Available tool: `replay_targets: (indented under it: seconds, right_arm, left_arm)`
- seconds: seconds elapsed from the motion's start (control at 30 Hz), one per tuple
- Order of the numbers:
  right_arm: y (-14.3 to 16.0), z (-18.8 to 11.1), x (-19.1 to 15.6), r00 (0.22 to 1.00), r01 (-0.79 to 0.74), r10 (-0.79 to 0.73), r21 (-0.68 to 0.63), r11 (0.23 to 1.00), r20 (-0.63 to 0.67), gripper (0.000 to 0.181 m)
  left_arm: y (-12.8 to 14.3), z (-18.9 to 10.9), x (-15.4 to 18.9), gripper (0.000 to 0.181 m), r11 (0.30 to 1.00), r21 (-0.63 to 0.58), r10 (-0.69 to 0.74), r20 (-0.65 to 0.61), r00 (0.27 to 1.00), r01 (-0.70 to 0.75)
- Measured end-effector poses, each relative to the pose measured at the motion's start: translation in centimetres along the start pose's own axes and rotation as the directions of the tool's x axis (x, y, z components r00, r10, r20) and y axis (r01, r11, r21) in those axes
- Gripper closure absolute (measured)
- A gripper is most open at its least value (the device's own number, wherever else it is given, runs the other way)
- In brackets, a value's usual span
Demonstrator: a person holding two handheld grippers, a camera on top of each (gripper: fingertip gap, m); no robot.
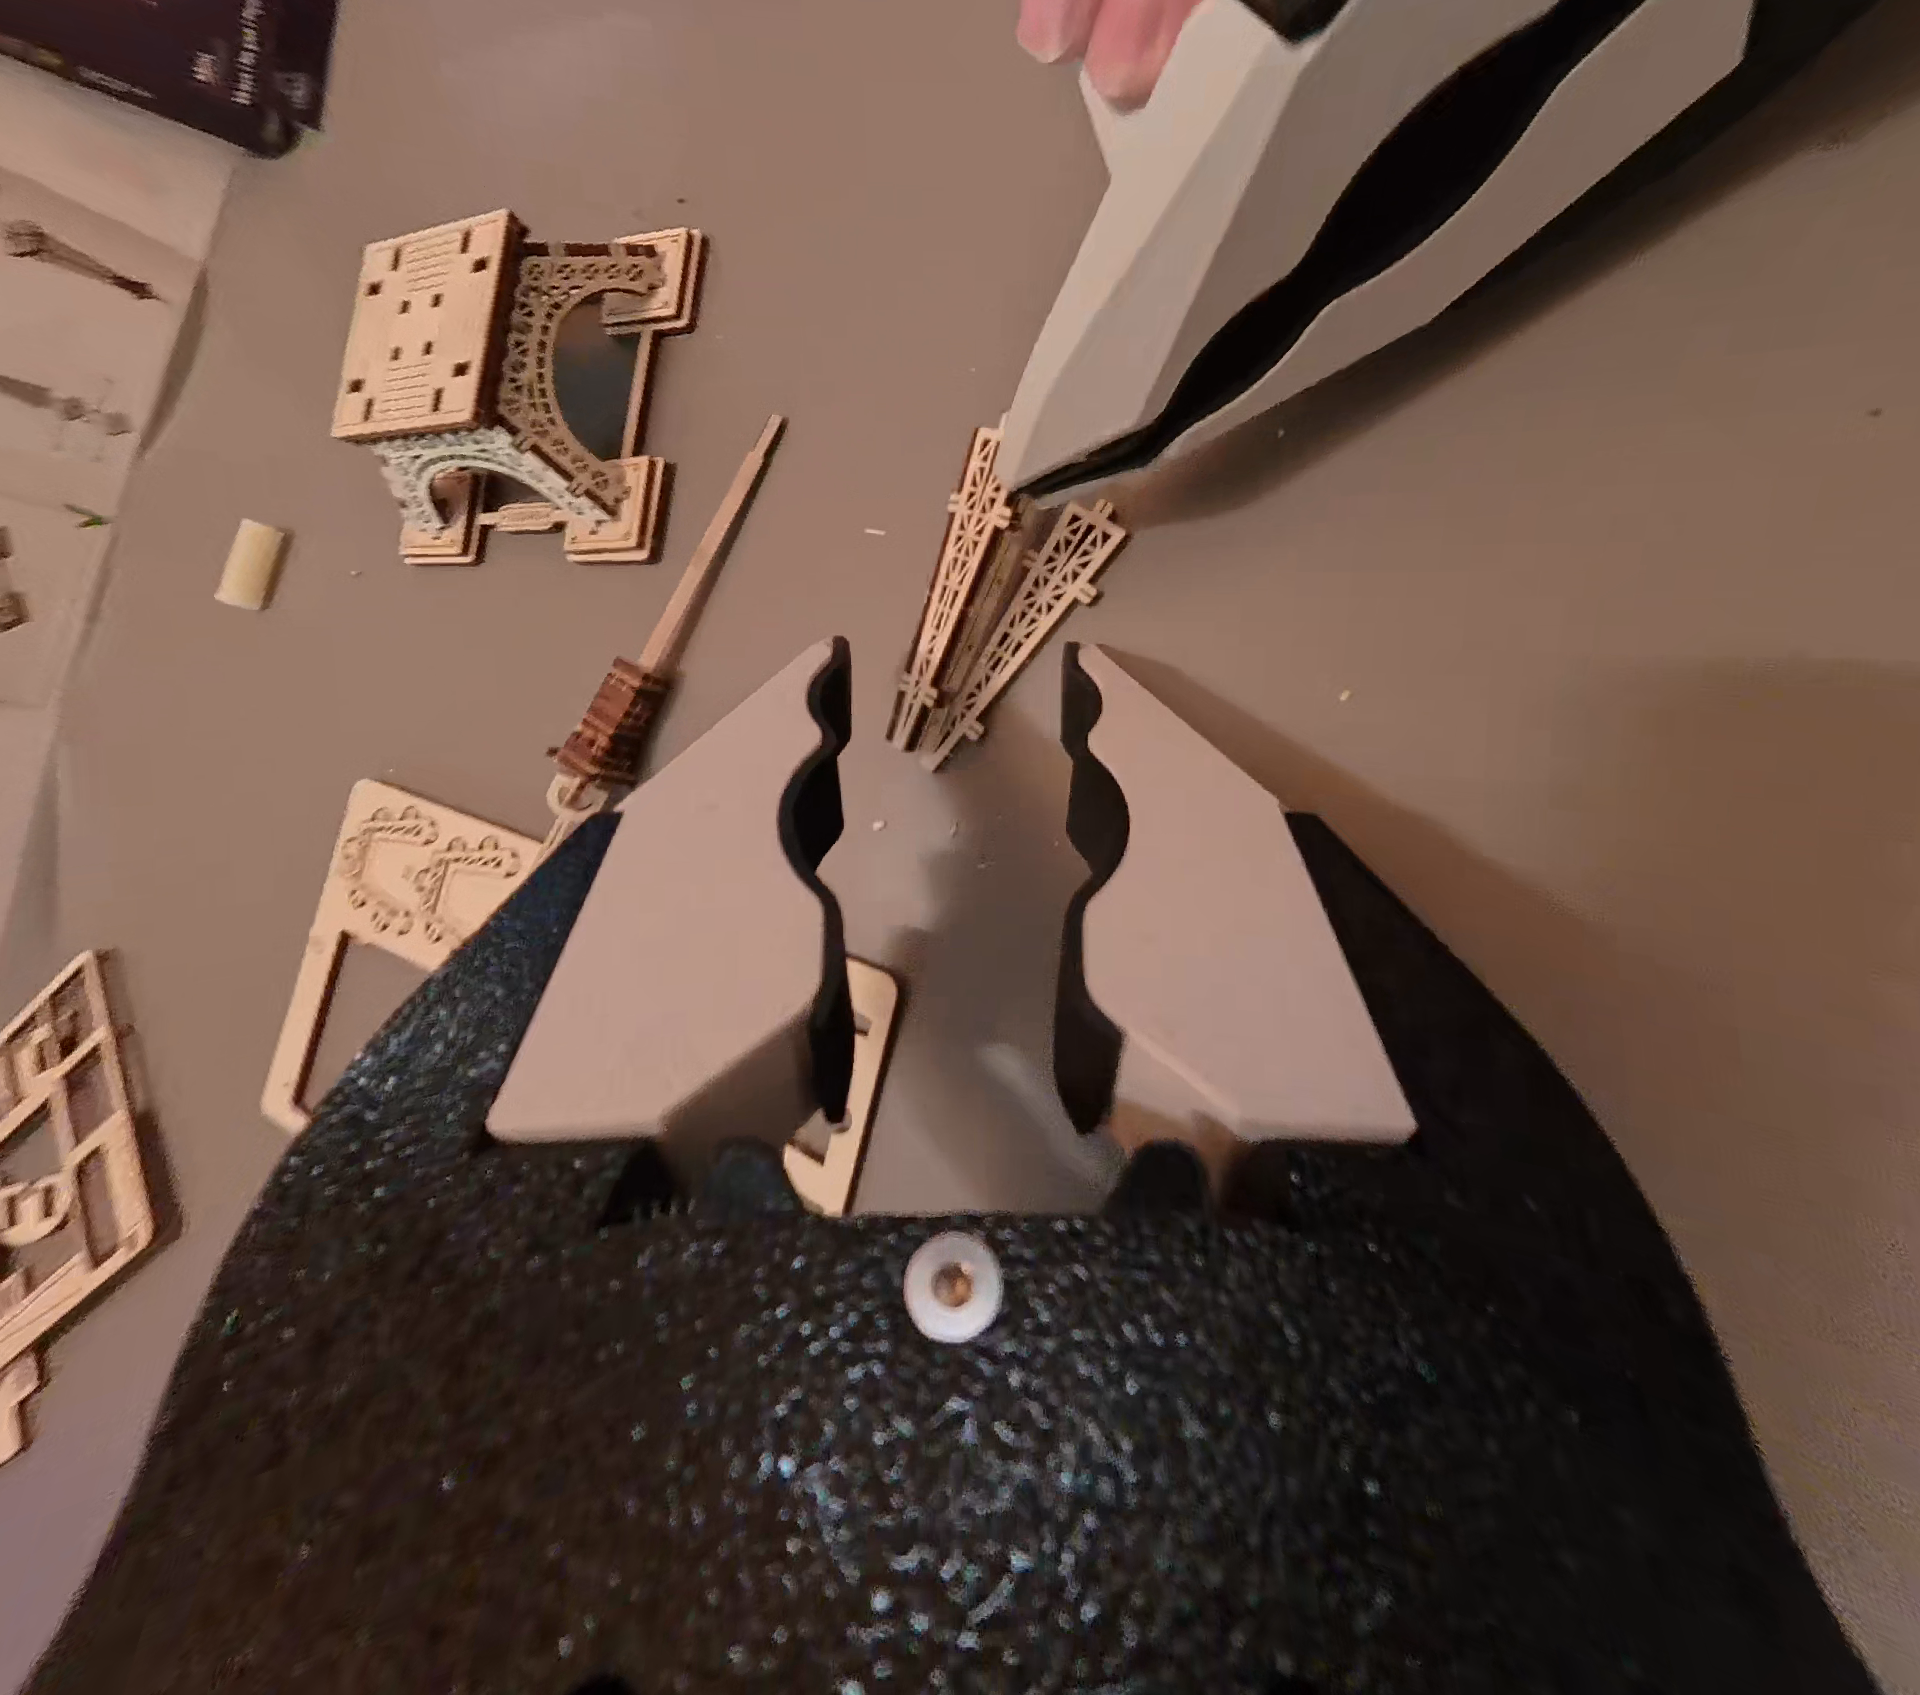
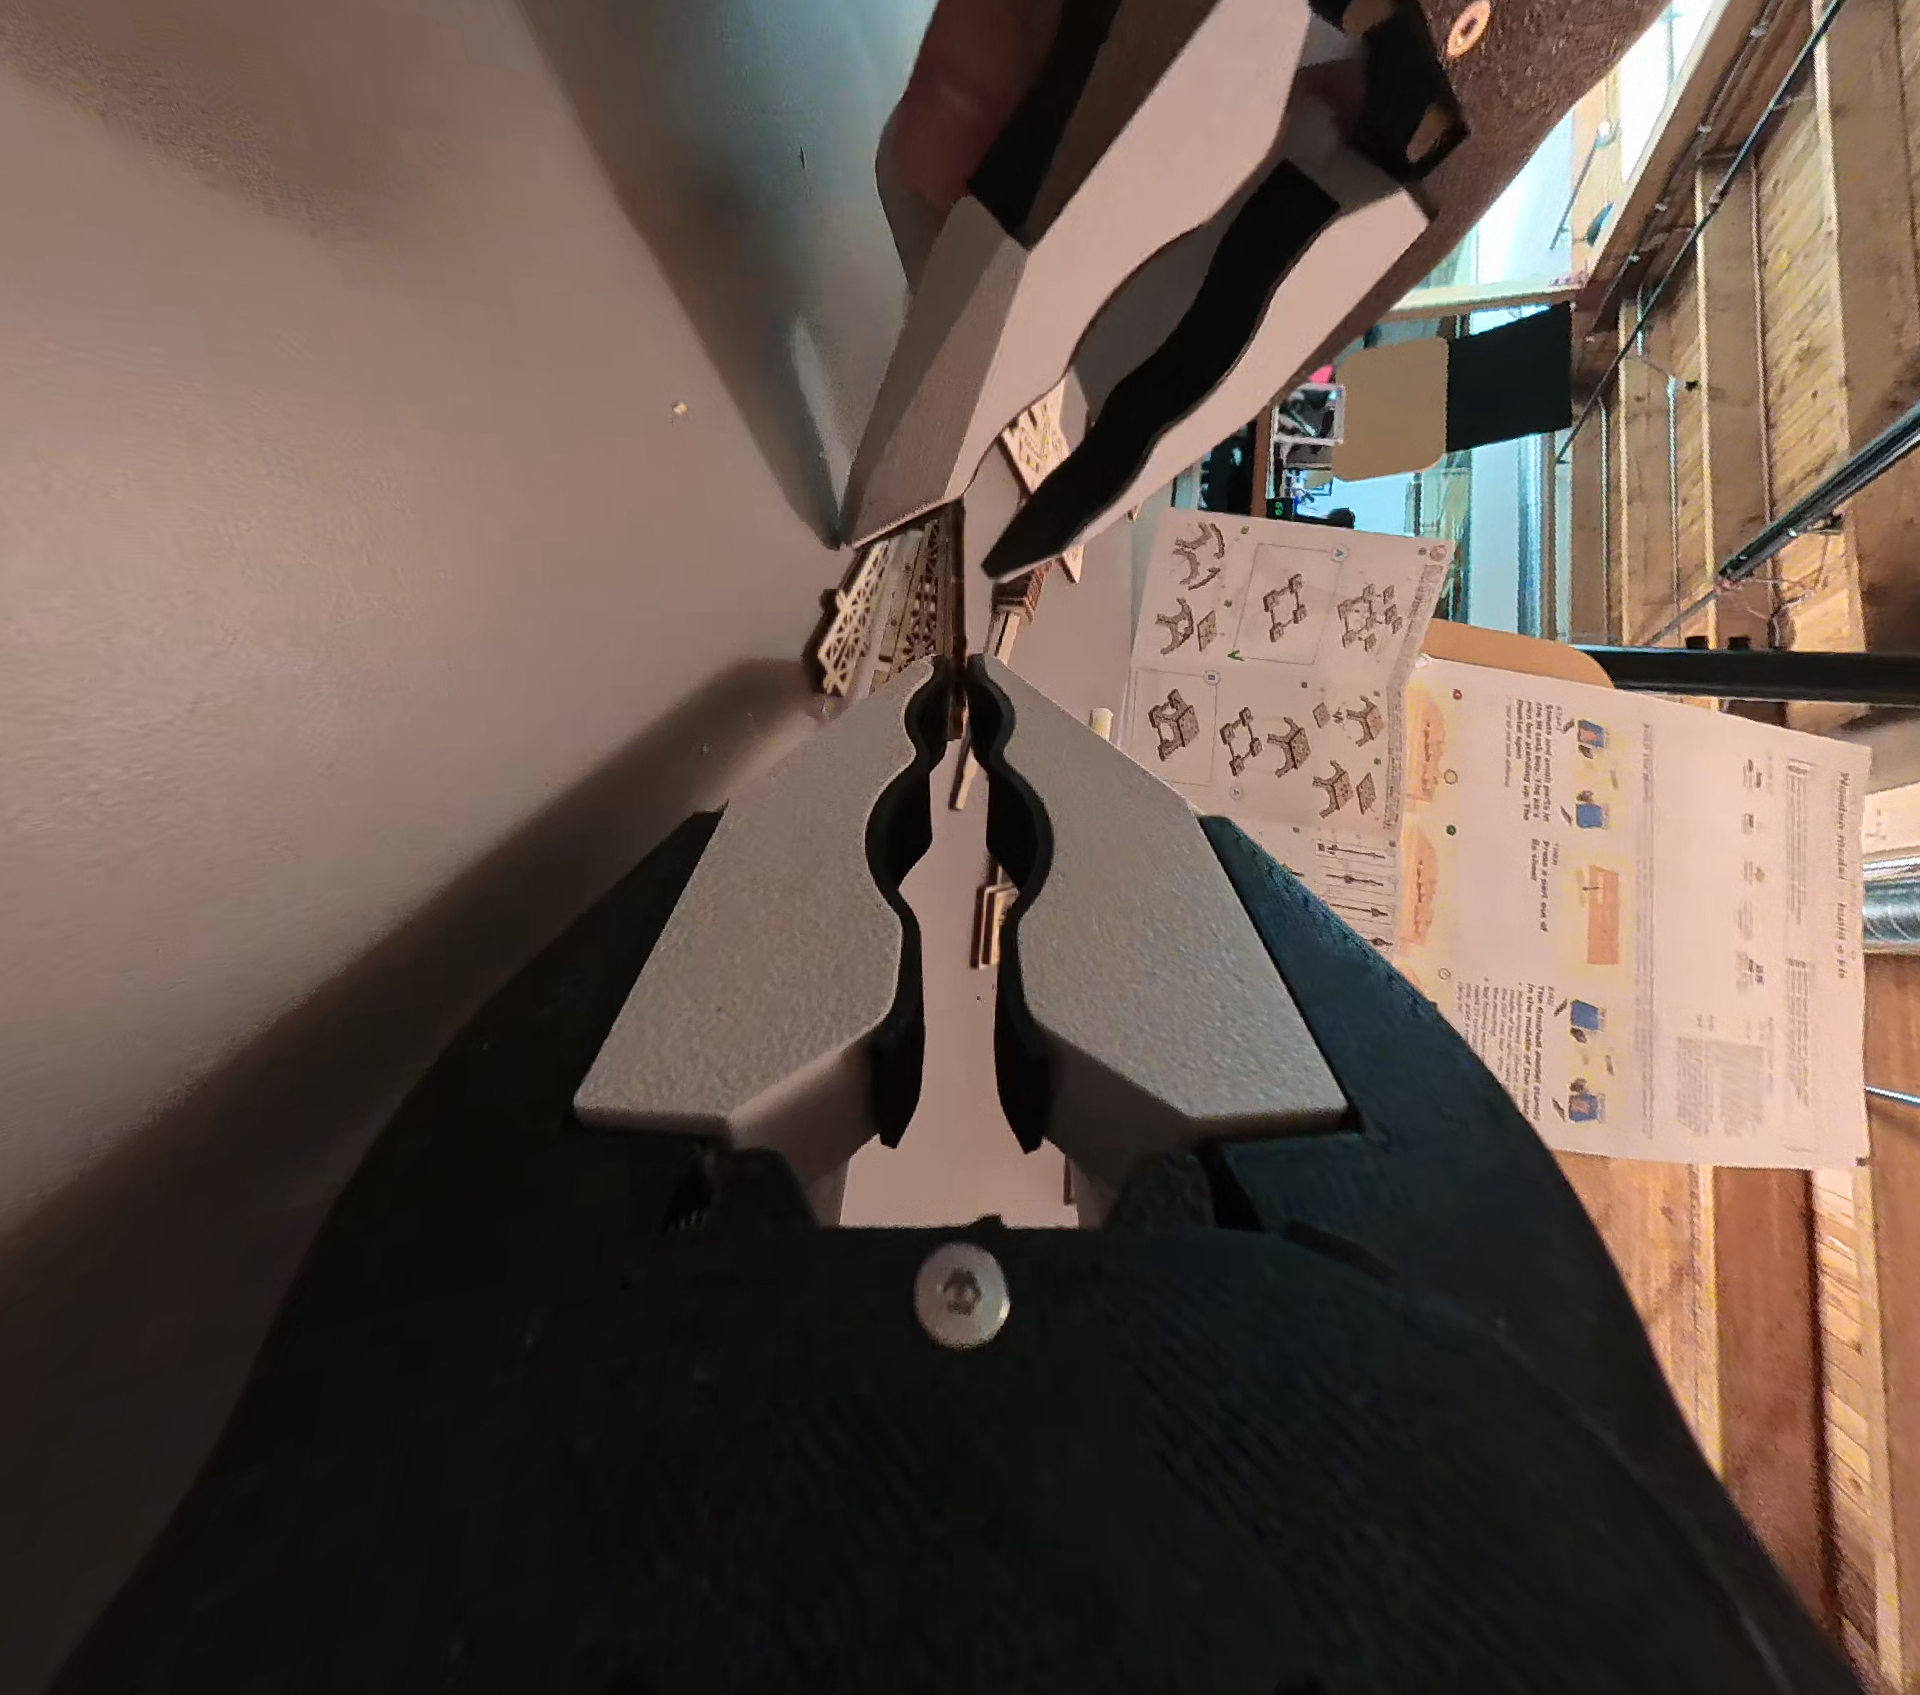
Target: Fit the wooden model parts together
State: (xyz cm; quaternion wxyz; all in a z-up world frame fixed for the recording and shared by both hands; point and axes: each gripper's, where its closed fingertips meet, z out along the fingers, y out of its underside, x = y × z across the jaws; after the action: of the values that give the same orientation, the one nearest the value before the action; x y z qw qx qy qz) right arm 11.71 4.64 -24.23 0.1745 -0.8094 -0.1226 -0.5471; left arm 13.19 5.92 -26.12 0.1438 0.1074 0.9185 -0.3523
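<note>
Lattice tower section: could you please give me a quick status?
Right claw shut on lattice tower section, one end on table. Left claw open, around its near end. Nothing between.

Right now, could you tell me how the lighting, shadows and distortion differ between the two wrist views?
Left wrist view: warm, even, dim light; soft shadows trail from both grippers across the table; fisheye bends the frame edges; the lattice tower section is sharp. Right wrist view: the window is blown out, the table shows a pale sheen, the scene is rotated sideways, and the instruction sheets curve with distortion.
</note>
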Motion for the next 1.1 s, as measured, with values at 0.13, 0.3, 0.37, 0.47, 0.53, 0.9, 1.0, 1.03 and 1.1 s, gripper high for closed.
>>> replay_targets:
  seconds: [0.13,0.3,0.37,0.47,0.53,0.9,1.0,1.03,1.1]
  right_arm:
    - [0.2,0.0,0.2,0.998,0.047,-0.049,-0.04,0.998,-0.041,0.181]
    - [-0.2,0.0,-0.4,0.996,0.085,-0.086,-0.046,0.995,-0.022,0.181]
    - [-0.2,-0.1,-0.4,0.995,0.099,-0.1,-0.052,0.994,-0.026,0.181]
    - [-0.1,0.0,-0.4,0.997,0.073,-0.074,-0.056,0.996,-0.018,0.181]
    - [-0.1,0.0,-0.2,0.999,0.049,-0.05,-0.053,0.997,-0.022,0.181]
    - [-0.5,0.2,-0.4,1.0,0.019,-0.02,-0.02,1.0,-0.01,0.18]
    - [-0.5,0.2,-0.3,1.0,0.009,-0.009,-0.01,1.0,-0.012,0.18]
    - [-0.5,0.2,-0.1,1.0,0.004,-0.004,-0.007,1.0,-0.018,0.181]
    - [-0.5,0.2,0.3,1.0,0.003,-0.003,-0.003,1.0,-0.028,0.181]
  left_arm:
    - [-0.3,0.2,0.4,0.143,0.999,-0.012,-0.052,-0.114,0.992,0.051]
    - [-1.7,-0.9,-0.6,0.152,0.992,0.087,-0.081,-0.147,0.986,0.095]
    - [-1.7,-0.9,-0.4,0.153,0.995,0.077,-0.051,-0.18,0.982,0.066]
    - [-1.5,-0.3,-0.1,0.153,0.999,0.039,0.02,-0.198,0.98,-0.012]
    - [-1.4,0.0,0.3,0.152,0.999,0.018,0.042,-0.222,0.974,-0.039]
    - [-0.7,0.5,0.2,0.168,0.995,-0.042,0.08,-0.236,0.968,-0.092]
    - [-0.6,0.4,0.1,0.168,0.994,-0.045,0.083,-0.231,0.969,-0.096]
    - [-0.6,0.4,0.1,0.167,0.994,-0.05,0.088,-0.229,0.97,-0.102]
    - [-0.5,0.4,-0.1,0.168,0.993,-0.054,0.094,-0.225,0.97,-0.109]
